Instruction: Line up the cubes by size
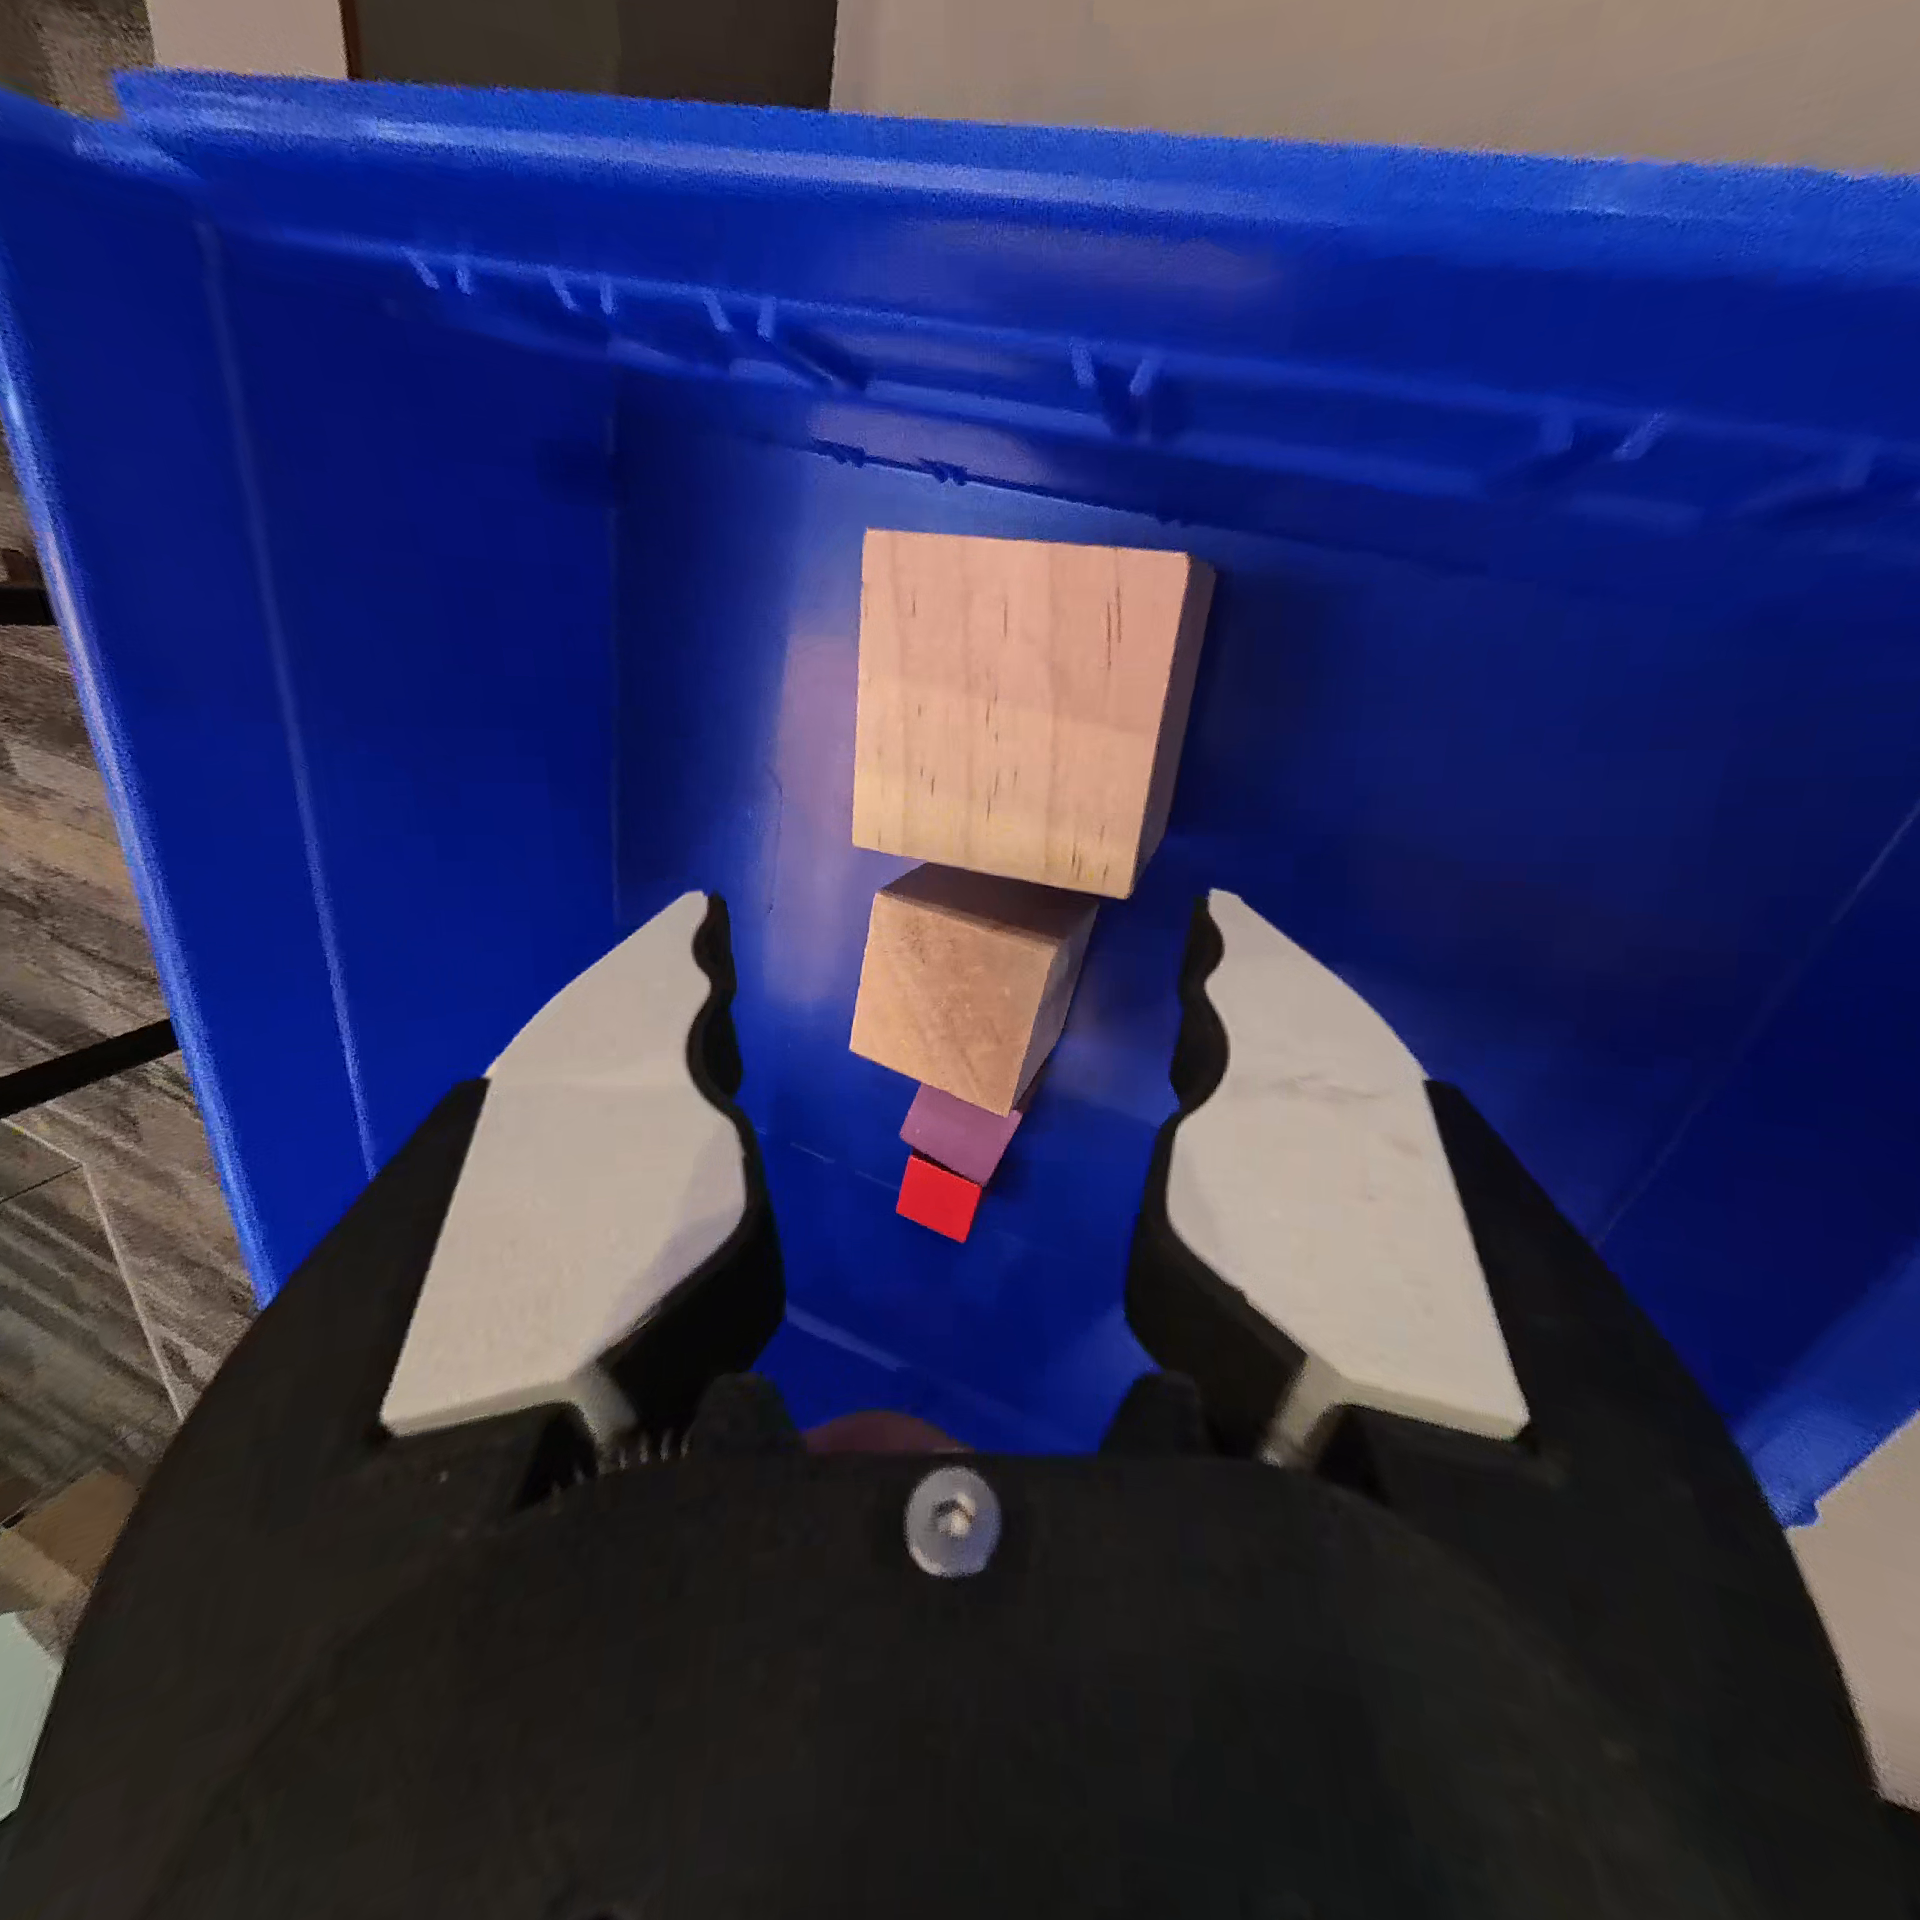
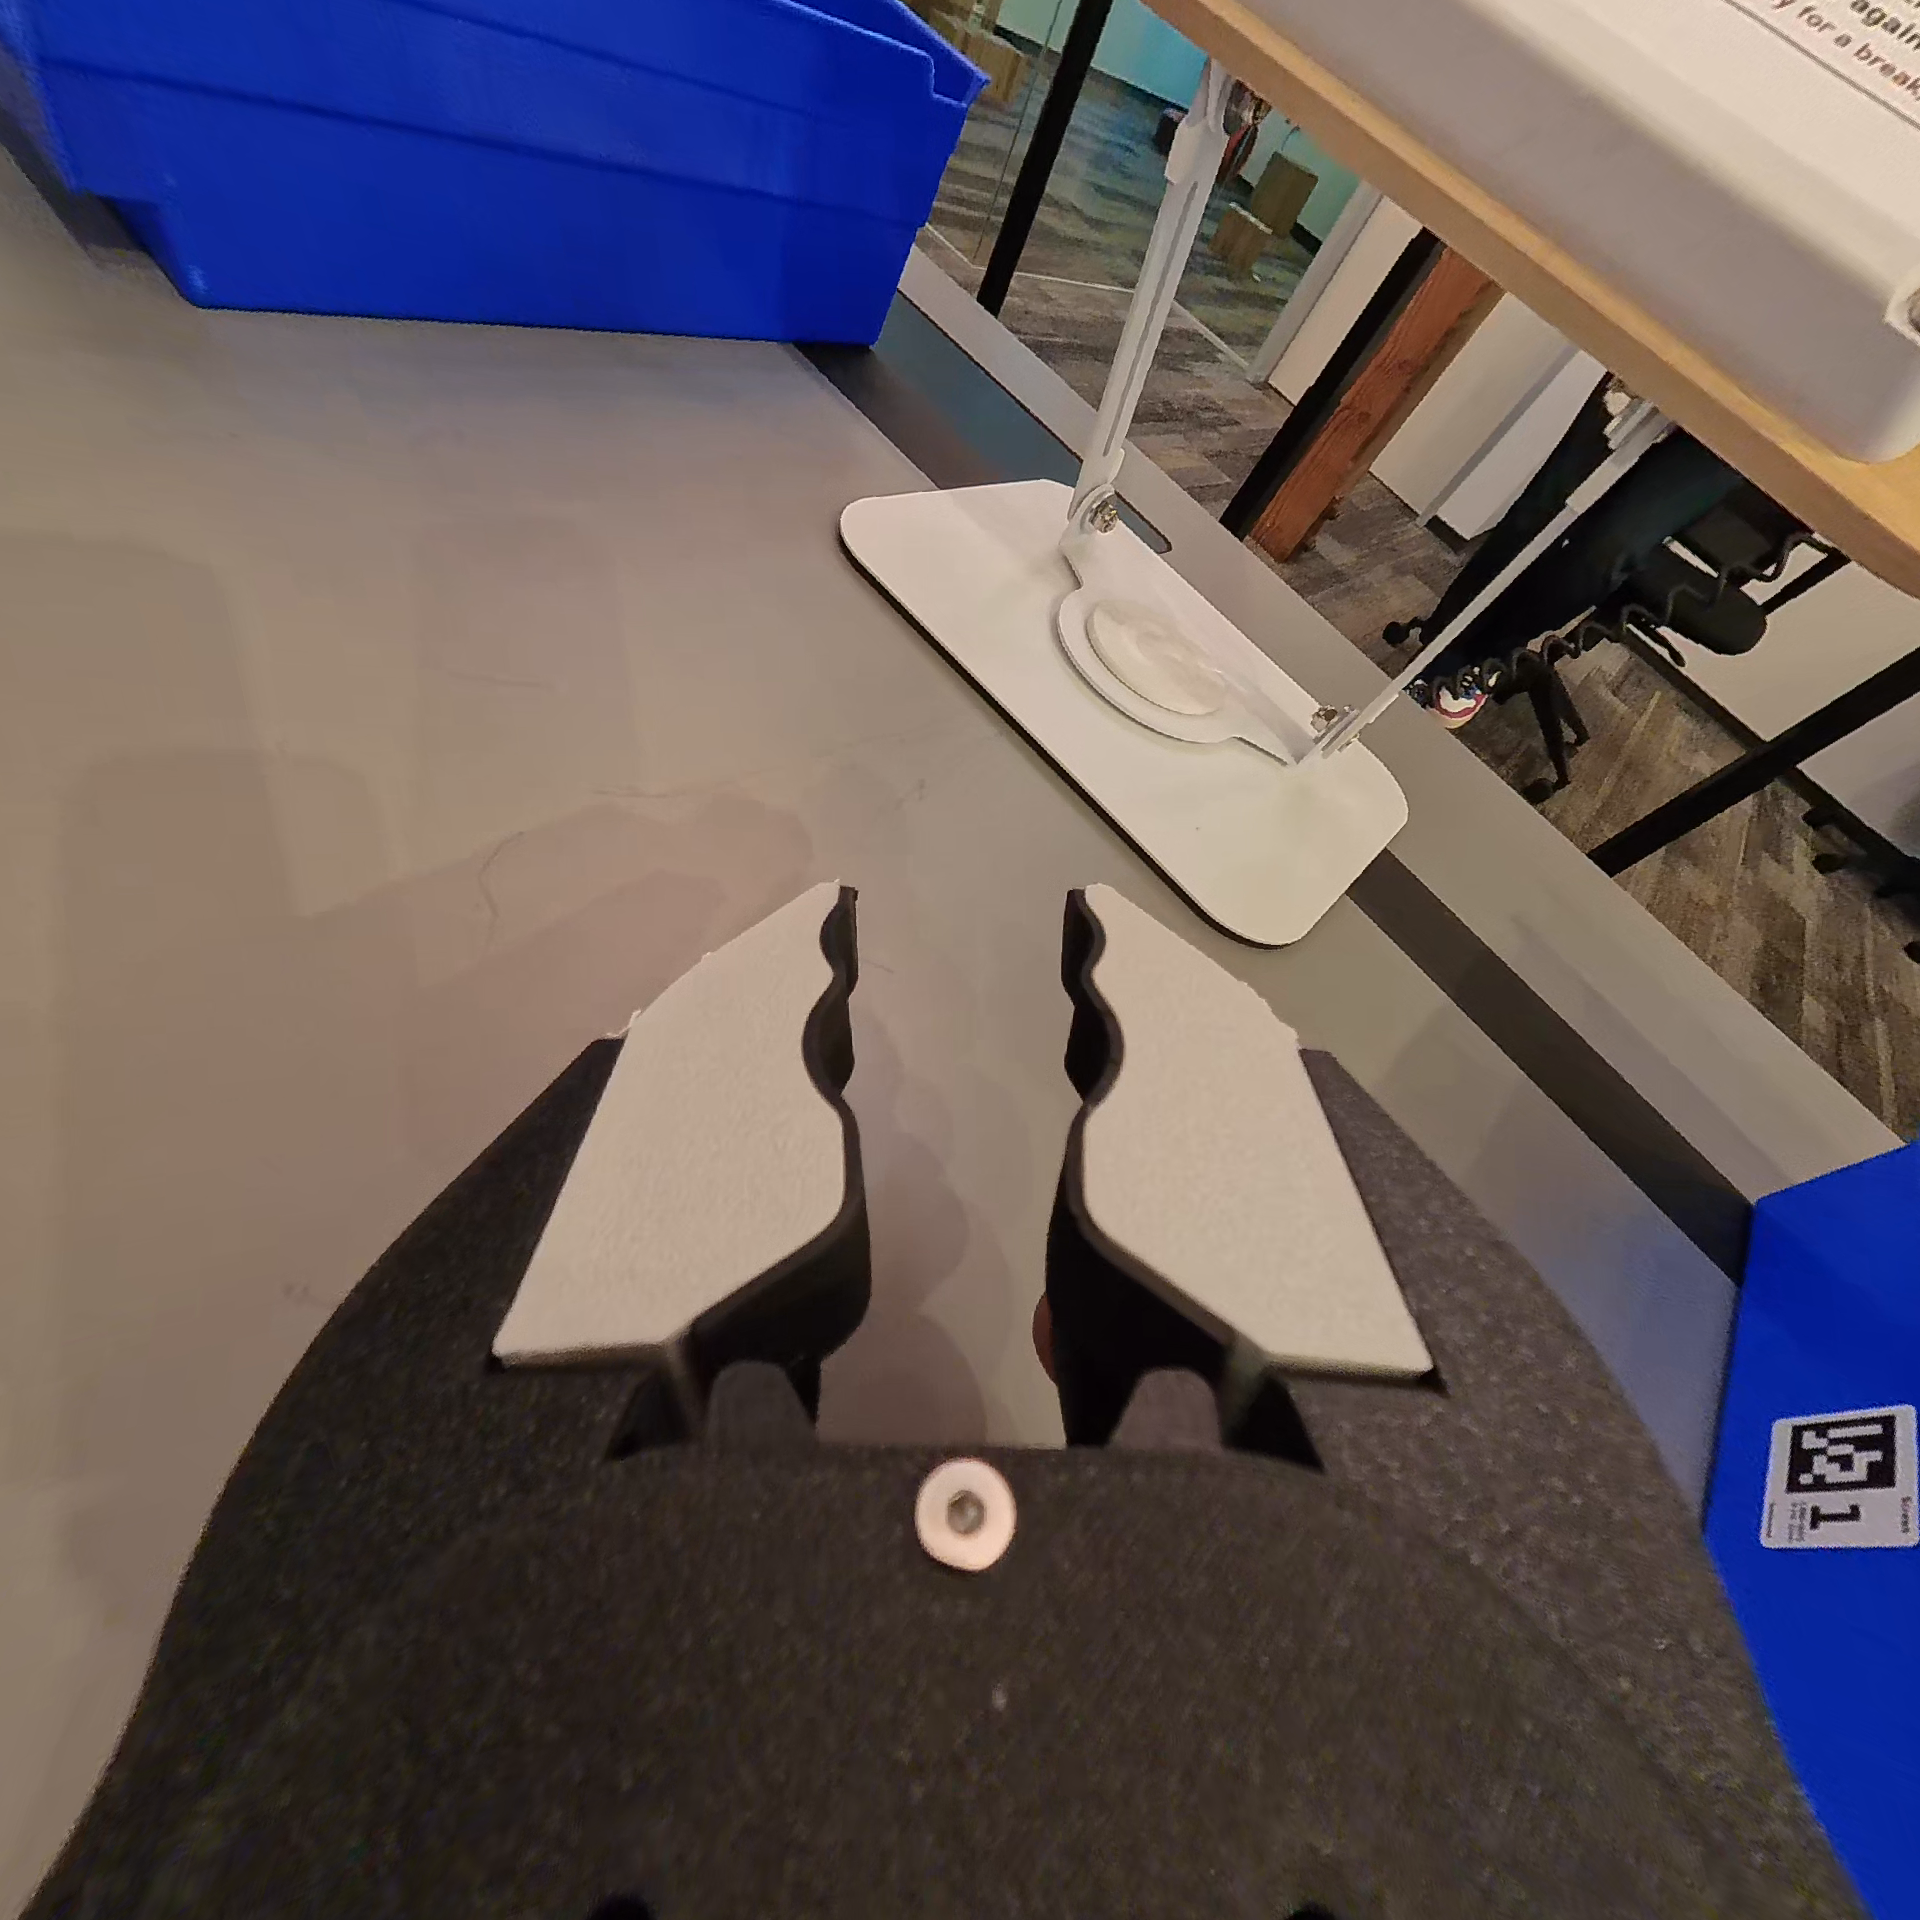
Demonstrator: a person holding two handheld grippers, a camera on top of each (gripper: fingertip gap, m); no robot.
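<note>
Cubes: four in a row inside the blue bin [image 1: 416, 727] — large wooden cube [image 1: 1018, 707], smaller wooden cube [image 1: 961, 992], purple cube [image 1: 956, 1132], red cube [image 1: 938, 1197].
Left gripper [image 1: 961, 914]: spread wide, nothing held.
Right gripper [image 2: 961, 904]: narrower gap, bare, above the tabletop [image 2: 416, 623].

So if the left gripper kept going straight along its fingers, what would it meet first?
Probably the medium wooden cube, which sits centred between the open left gripper fingertips, untouched. The large wooden cube lies behind it. Depth is unclear, so the blue bin floor could come first.

Four cubes [image 1: 1023, 717] in row inside bin [image 1: 416, 623], largest farthest.
</note>
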